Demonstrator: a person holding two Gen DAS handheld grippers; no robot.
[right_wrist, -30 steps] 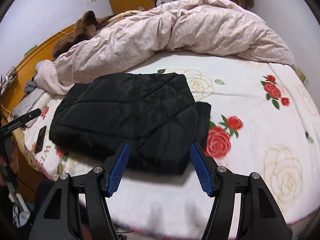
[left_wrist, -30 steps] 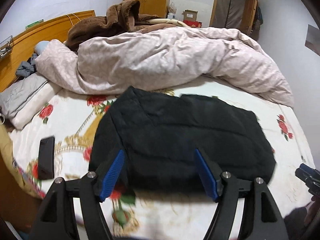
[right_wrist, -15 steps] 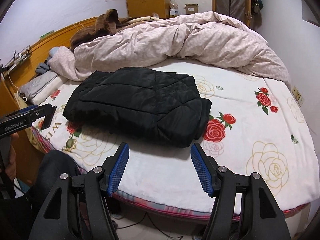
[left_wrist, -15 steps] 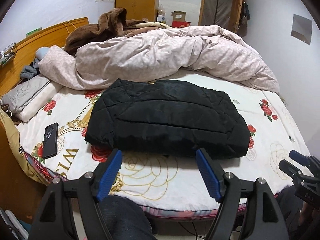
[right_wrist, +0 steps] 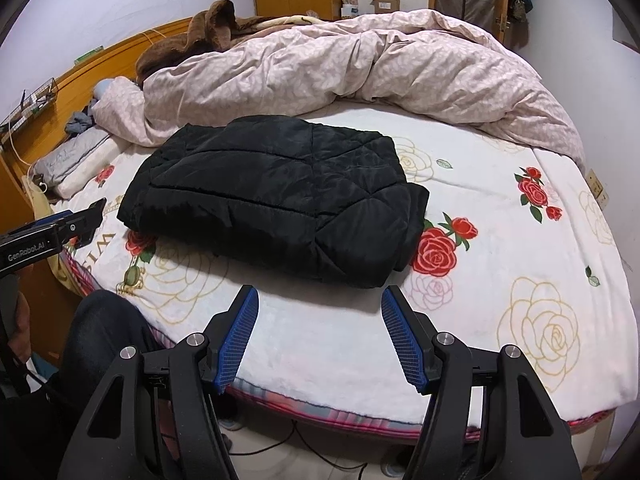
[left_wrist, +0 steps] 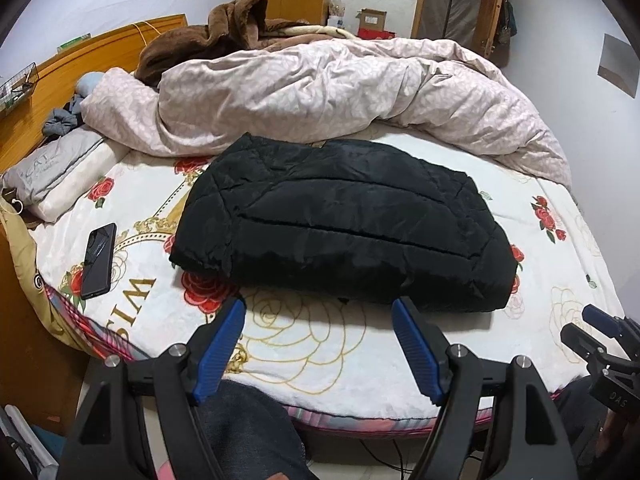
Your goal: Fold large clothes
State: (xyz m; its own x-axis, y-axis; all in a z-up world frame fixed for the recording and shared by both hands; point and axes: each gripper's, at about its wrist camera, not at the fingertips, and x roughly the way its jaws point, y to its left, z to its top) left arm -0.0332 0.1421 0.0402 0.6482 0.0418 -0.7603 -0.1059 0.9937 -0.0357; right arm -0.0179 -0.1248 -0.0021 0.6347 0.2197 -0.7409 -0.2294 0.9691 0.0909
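Left wrist view shows my left gripper [left_wrist: 318,330] and right gripper [right_wrist: 318,320] gaping, empty, near the folded black jacket [left_wrist: 344,228] mid-bed (slippery padding may spring open).

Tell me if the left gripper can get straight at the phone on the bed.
Probably yes. The phone lies alone on the floral sheet near the bed's edge, apart from the folded black jacket. The left gripper hangs open and empty over the near edge, with nothing between it and the phone.
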